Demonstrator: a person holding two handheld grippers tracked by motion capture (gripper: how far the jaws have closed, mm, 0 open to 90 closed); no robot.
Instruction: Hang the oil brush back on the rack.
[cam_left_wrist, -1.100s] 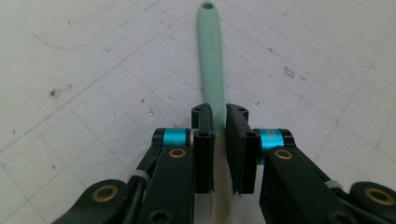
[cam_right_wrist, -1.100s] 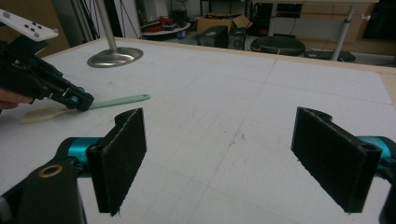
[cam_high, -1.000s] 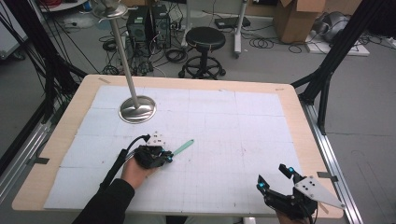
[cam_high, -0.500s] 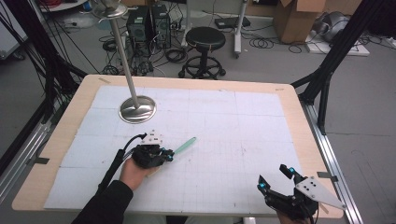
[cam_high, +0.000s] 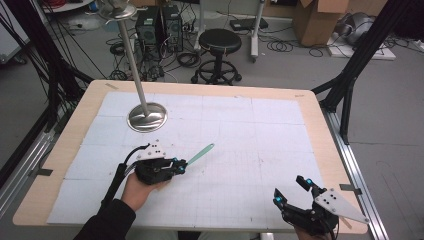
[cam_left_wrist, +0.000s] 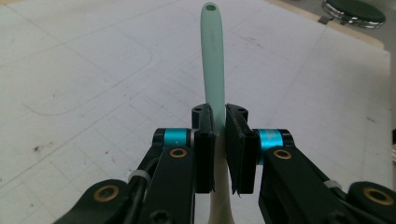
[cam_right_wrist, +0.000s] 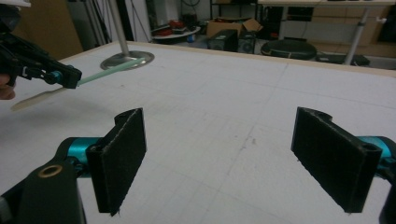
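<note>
A utensil with a mint-green handle (cam_high: 200, 152) and a cream end is clamped in my left gripper (cam_high: 181, 164), which is shut on it just above the white mat at the front left. In the left gripper view the green handle (cam_left_wrist: 212, 56) sticks straight out past the left gripper (cam_left_wrist: 219, 121), with the cream part below the jaws. My right gripper (cam_high: 290, 189) stands open at the front right corner with nothing in it. The right gripper view shows the right gripper's (cam_right_wrist: 226, 149) two pads wide apart, and farther off the left gripper (cam_right_wrist: 60, 77) holding the utensil (cam_right_wrist: 109, 70).
A metal stand with a round base (cam_high: 146, 116) and a tall pole rises at the back left of the table. A white gridded mat (cam_high: 240, 130) covers the wooden tabletop. A black stool (cam_high: 217, 42) and cables are on the floor beyond the far edge.
My left gripper has carried the utensil slightly forward and to the right. The right gripper has stayed where it was, still open.
</note>
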